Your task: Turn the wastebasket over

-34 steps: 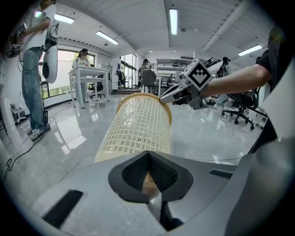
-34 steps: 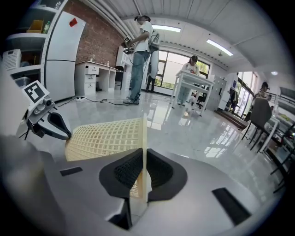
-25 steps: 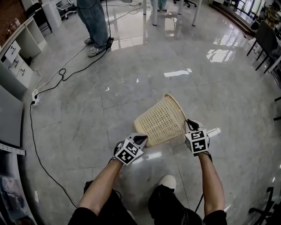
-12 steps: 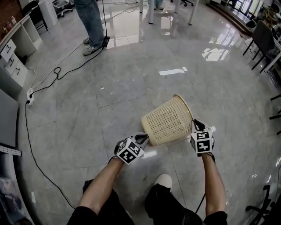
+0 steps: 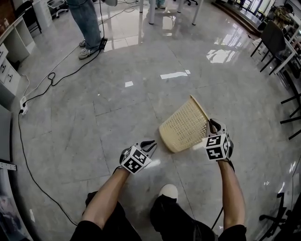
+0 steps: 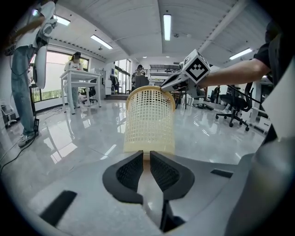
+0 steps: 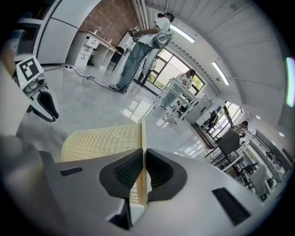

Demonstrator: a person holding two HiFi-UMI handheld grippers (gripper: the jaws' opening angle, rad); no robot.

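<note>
The cream mesh wastebasket [image 5: 183, 126] hangs tilted over the grey floor, its open rim up to the right and its base down to the left. My right gripper [image 5: 211, 127] is shut on the rim [image 7: 143, 133], which runs between its pads. My left gripper [image 5: 151, 145] sits low to the left, a short gap away from the base. Its jaws are opening to a narrow slit with nothing between them. In the left gripper view the wastebasket [image 6: 150, 117] stands just beyond that gripper [image 6: 146, 154], and the right gripper [image 6: 166, 86] pinches the top rim.
A person in jeans [image 5: 86, 26] stands at the far left. A black cable [image 5: 49, 77] runs over the floor to a power strip [image 5: 22, 106]. White cabinets [image 5: 8, 56] line the left edge, table legs [image 5: 151, 12] the top, chairs [image 5: 275, 42] the right. My shoe [image 5: 167, 190] is below.
The right gripper has lifted the rim up and to the right, tipping the wastebasket steeper. The left gripper has let go of the base, and the wastebasket has drawn away from it.
</note>
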